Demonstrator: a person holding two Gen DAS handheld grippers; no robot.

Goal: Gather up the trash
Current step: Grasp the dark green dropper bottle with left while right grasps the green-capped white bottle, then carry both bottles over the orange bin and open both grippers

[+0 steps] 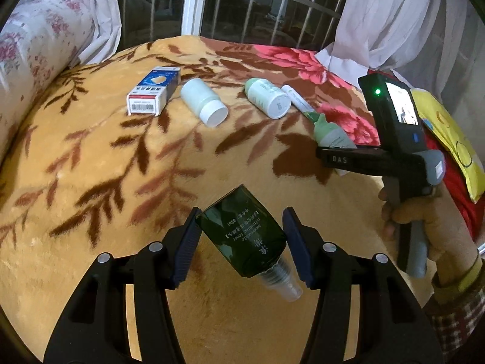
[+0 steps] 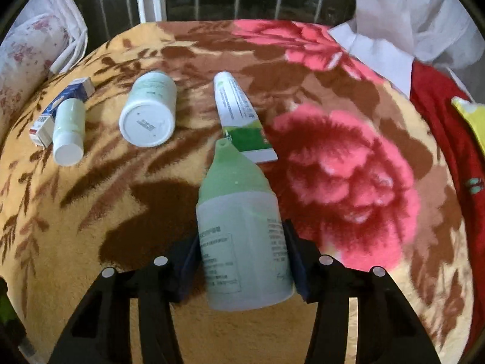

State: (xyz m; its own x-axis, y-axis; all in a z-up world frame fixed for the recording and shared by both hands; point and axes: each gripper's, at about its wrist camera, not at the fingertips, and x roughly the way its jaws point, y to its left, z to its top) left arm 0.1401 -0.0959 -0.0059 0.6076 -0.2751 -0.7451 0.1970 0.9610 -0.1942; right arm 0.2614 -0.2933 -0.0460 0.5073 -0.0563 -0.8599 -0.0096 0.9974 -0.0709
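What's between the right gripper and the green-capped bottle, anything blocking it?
Nothing visible. The green-capped bottle already sits between the right gripper's fingers, with both pads against its sides. The white-and-green tube lies just beyond the bottle's cap, outside the jaws.

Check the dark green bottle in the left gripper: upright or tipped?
Tipped. The dark green bottle hangs in the left gripper, clear cap lowest, its label upside down.
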